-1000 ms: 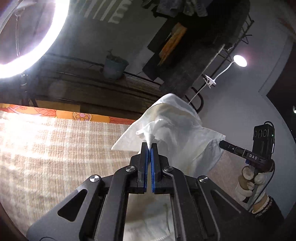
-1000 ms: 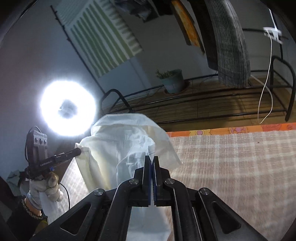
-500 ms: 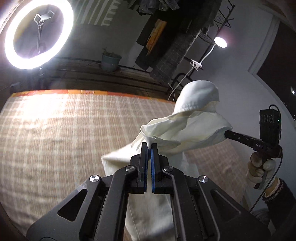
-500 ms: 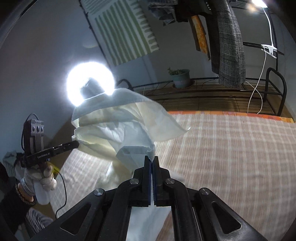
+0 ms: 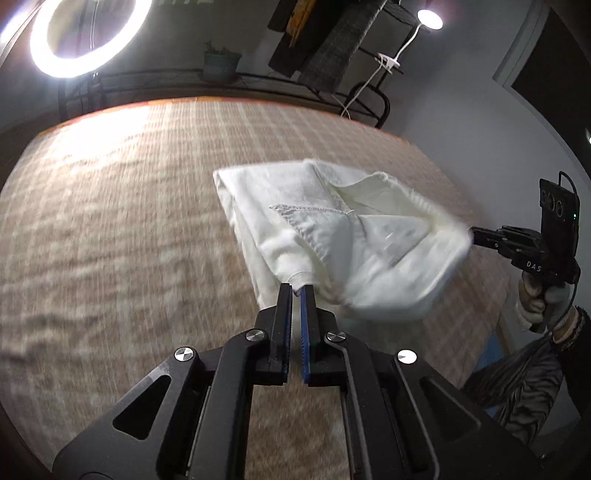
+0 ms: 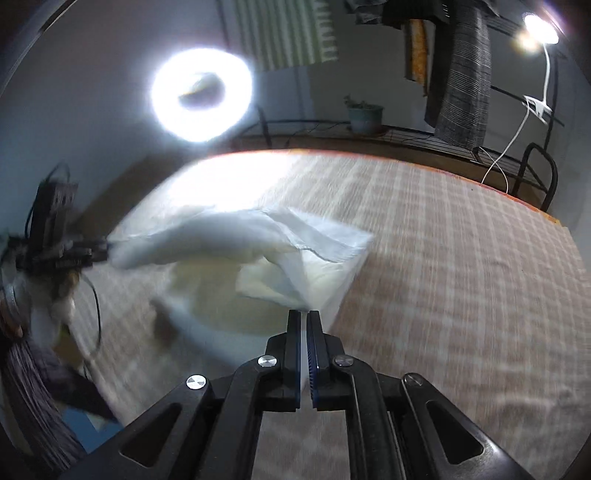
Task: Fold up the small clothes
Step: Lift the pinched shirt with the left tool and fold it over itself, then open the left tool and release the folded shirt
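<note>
A small white garment [image 5: 351, 236] hangs stretched between my two grippers, low over the beige checked tablecloth [image 5: 110, 221]. In the left wrist view my left gripper [image 5: 296, 290] is shut on one corner of it. The right gripper [image 5: 474, 233] holds the opposite corner at the far right, in a gloved hand [image 5: 535, 295]. In the right wrist view the garment [image 6: 221, 236] is blurred by motion. There my right gripper [image 6: 304, 314] has a corner of the cloth between its tips, and its jaws are just opening. The left gripper [image 6: 105, 245] is a blur at the left edge.
A ring light [image 5: 86, 33] shines behind the table's far edge. A metal rack [image 6: 424, 136] behind the table carries a plant pot [image 6: 364, 116] and hanging clothes [image 6: 461, 74]. A clip lamp [image 5: 430, 18] glows at the upper right. The tablecloth [image 6: 461, 258] lies bare to the right.
The garment was held high in front of the rack and ring light. Both grippers have swung forward and down, and it now spreads low over the tablecloth.
</note>
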The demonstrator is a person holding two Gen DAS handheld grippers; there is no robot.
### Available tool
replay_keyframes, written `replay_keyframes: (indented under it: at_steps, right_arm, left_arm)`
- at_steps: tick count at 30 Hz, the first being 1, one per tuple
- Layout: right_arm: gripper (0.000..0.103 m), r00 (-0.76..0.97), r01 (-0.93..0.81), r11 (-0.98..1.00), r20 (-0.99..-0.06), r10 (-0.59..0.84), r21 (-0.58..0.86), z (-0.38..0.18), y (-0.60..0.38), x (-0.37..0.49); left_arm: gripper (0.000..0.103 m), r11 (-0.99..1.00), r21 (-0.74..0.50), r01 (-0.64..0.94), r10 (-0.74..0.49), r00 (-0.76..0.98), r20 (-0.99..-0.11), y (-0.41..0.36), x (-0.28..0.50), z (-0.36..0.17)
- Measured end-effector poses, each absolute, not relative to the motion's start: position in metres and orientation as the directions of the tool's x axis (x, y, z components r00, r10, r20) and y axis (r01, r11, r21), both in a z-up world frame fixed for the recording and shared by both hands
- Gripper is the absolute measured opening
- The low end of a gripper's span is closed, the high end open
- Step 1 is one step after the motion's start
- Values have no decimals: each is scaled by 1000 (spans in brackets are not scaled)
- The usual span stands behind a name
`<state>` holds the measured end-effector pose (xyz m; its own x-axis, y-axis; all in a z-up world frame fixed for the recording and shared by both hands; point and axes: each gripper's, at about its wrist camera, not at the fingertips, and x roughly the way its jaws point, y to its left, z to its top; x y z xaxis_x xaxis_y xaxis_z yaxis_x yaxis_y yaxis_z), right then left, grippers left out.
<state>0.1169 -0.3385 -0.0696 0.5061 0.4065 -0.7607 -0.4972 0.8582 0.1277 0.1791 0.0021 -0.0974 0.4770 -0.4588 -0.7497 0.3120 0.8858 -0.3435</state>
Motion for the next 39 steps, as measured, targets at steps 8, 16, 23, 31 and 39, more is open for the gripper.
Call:
replay_keyframes:
  at_steps: [8,16,23,31,39]
  right_arm:
    - [51,463,-386,864,-742,486,324,-81,-377,104]
    - [54,359,-121,744,-669,650,657,-134,-399,137]
    - [3,298,-149,717,-661,689,681,-151,-374,142]
    - [0,311,-229,821,-760,571,523,-137,-365,134]
    - [16,292,-232,877,-830,475,420,-133,-355,134]
  left_arm:
    - [42,829,-527,188,-550,443,-708,22,177,-114]
    - [29,650,-760,-16,-691,404,-599,30,201,-159]
    - [0,661,-750,29,-690,416,-592,23,196,-142]
    - [0,720,-693,-39,-631,378,-677,35,191,-174]
    - [1,827,-562,24,-522,404,-751,25,180,-131]
